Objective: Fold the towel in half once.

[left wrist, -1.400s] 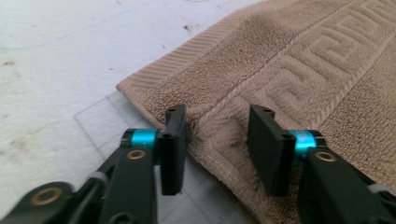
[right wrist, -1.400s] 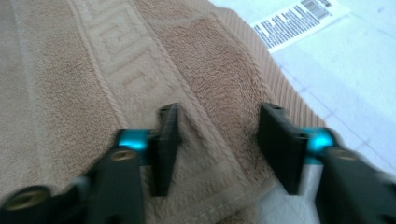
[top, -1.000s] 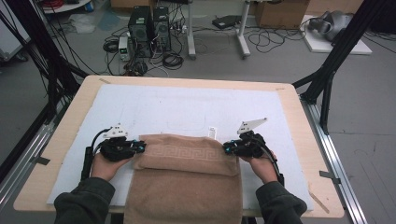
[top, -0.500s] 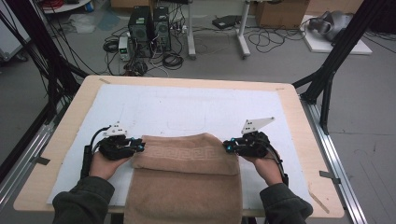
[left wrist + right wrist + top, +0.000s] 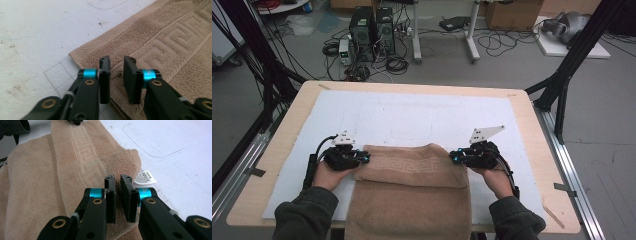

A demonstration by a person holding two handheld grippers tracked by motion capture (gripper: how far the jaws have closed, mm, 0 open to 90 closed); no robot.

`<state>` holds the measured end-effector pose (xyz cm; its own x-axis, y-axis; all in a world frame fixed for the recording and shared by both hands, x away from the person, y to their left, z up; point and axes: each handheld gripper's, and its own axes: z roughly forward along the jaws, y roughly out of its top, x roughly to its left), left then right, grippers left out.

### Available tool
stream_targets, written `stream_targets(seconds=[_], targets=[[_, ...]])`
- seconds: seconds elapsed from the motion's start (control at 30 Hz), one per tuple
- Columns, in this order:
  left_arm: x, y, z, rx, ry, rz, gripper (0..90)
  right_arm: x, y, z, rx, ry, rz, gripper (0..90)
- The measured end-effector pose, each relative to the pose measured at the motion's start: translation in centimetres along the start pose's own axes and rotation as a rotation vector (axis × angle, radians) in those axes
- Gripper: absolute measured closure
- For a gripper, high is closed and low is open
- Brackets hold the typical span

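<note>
My left gripper (image 5: 362,159) is clamped on the left edge of the tan towel (image 5: 412,190); its jaws have just been closing, with a pinch of terry cloth between them. My right gripper (image 5: 455,157) is clamped on the towel's right edge, and a thin fold of cloth is nipped between its pads.

The towel lies between my two grippers. Its far edge runs from one to the other, and the rest hangs toward me over the near edge of the table (image 5: 522,100).

Material: looped terry, soft and matte. A woven band with an angular key pattern (image 5: 172,42) crosses the cloth just beyond my left gripper, bordered by a ribbed hem. At my right gripper the towel's corner is bunched and rounded. A small white printed label (image 5: 145,177) lies flat just beside that corner, to the right of my right gripper.

The white mat (image 5: 412,112) beyond both grippers is flat, lightly scuffed and marked with faint outlines.
</note>
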<state>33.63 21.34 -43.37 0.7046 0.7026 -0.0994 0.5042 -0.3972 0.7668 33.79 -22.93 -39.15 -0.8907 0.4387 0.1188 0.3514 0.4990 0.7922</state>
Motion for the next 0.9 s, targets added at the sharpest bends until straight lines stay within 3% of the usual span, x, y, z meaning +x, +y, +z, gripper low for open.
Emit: stream_targets(seconds=[0.4, 0.57, 0.67, 0.83, 0.9], targets=[[-0.9, 0.8, -3.3, -0.168, 0.022, -0.001, 86.4, 0.5, 1.0, -1.6, -0.035, -0.008, -0.019, 83.2], [-2.9, 0.3, -5.7, -0.223, 0.003, 0.051, 86.4, 1.8, 1.1, -2.8, -0.046, -0.002, -0.047, 83.2], [-4.9, -1.3, -7.5, -0.225, -0.026, 0.086, 86.5, 3.6, 0.5, -3.5, -0.040, 0.014, -0.072, 83.3], [-7.4, -5.0, -9.0, -0.164, -0.116, 0.100, 85.0, 7.5, -1.8, -4.4, -0.015, 0.070, -0.096, 82.5], [-7.9, -5.7, -9.7, -0.149, -0.115, 0.120, 79.5, 8.5, -2.5, -4.7, -0.008, 0.075, -0.104, 80.2]])
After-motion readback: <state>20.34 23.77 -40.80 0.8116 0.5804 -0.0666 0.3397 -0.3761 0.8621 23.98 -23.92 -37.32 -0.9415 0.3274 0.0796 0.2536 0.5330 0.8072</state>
